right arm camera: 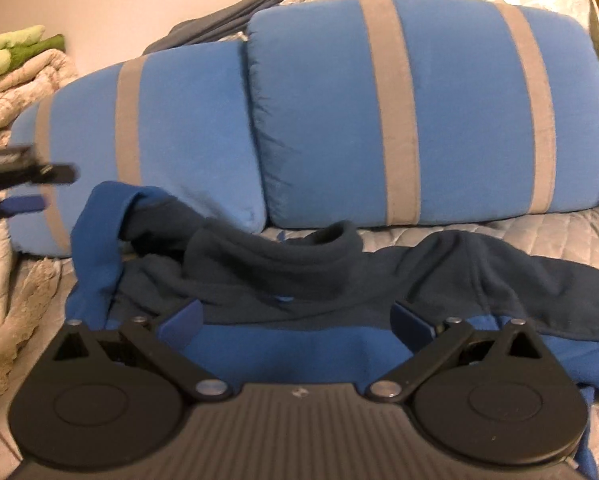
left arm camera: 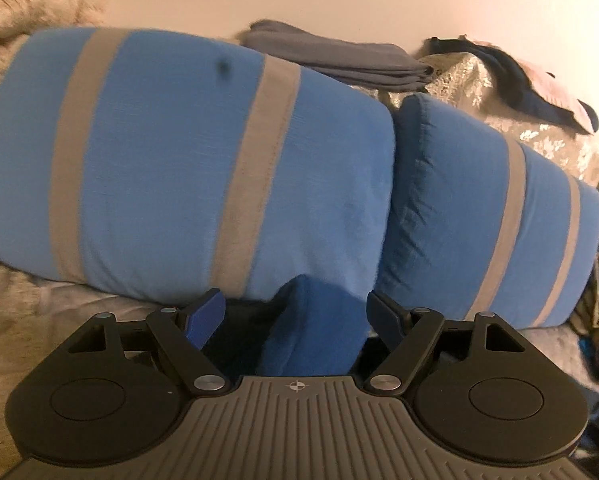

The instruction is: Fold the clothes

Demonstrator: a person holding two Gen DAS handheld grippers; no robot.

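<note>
The left gripper [left arm camera: 295, 314] has its jaws apart, with a raised fold of the fleece [left arm camera: 313, 324] standing between them, touching neither pad as far as can be told. The right gripper [right arm camera: 295, 322] also stands wide apart, low over the fleece [right arm camera: 299, 280], its pads at either side of the blue body panel without pinching it. The fleece is one garment, two-toned: bright blue on the body and one sleeve, dark navy on the collar and the other sleeve. It lies crumpled on the bed [right arm camera: 559, 236], collar rolled up just ahead of the right gripper, the blue sleeve arched up ahead to its left. Beyond stand two blue pillows [right arm camera: 439, 112], each with two grey stripes, side by side. Behind them lies one folded grey stack [left arm camera: 339, 58].
</note>
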